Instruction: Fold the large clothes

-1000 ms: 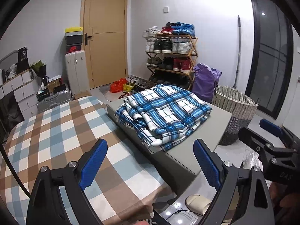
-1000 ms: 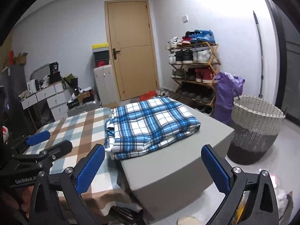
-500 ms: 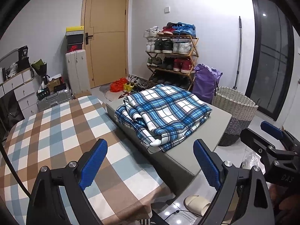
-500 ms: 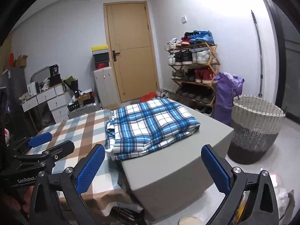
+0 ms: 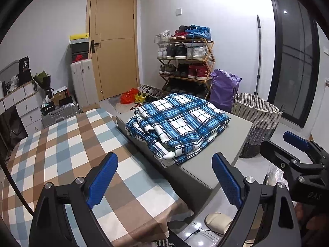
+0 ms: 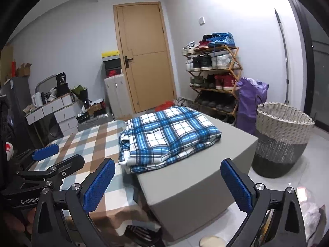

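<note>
Grey table (image 5: 236, 131), folded plaid cloth (image 5: 178, 123) atop, both grippers spread.

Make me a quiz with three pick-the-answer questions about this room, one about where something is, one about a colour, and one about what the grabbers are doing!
1. Where does the folded plaid cloth lie?
A. in the woven basket
B. on the grey platform
C. on the floor

2. What colour is the bag beside the shoe rack?
A. purple
B. green
C. orange

3. How are the two grippers?
A. both open and empty
B. both shut on the cloth
C. one open, one shut

Answers:
1 B, the cloth rests on the grey platform, apart from the woven basket.
2 A, the bag by the shoe rack is purple.
3 A, the left gripper and right gripper show wide jaws holding nothing.
</note>
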### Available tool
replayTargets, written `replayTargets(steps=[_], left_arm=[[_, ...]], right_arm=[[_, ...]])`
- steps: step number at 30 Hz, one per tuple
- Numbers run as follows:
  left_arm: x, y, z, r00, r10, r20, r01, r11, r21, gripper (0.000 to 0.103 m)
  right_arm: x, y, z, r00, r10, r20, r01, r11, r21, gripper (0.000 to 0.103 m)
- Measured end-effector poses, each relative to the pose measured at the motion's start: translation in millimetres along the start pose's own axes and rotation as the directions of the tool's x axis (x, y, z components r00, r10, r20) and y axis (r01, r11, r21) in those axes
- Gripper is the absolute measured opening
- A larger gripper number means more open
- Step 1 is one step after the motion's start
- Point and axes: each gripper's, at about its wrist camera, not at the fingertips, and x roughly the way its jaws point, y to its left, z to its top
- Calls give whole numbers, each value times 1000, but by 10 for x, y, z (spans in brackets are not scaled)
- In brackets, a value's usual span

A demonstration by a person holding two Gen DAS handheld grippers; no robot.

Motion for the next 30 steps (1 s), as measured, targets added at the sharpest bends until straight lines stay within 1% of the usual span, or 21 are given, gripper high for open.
replayTargets(steps=[8, 21, 26, 30], left_arm=[[1, -27, 19, 1000, 6, -5, -6, 1000, 1, 90], [-8, -59, 43, 1000, -3, -11, 4, 1000, 16, 90], [-29, -47, 31, 1000, -11, -8, 11, 1000, 3, 90], [-42, -12, 29, 1000, -3, -5, 3, 1000, -21, 90]], right_arm=[[-37, -23, -17, 1000, 0, 1, 0, 1000, 6, 103], [-68, -71, 5, 1000, 9, 6, -9, 1000, 12, 103], [-84, -88, 0, 1000, 7, 9, -7, 1000, 27, 103], [-84, -85, -8, 1000, 5, 7, -5, 1000, 27, 103]])
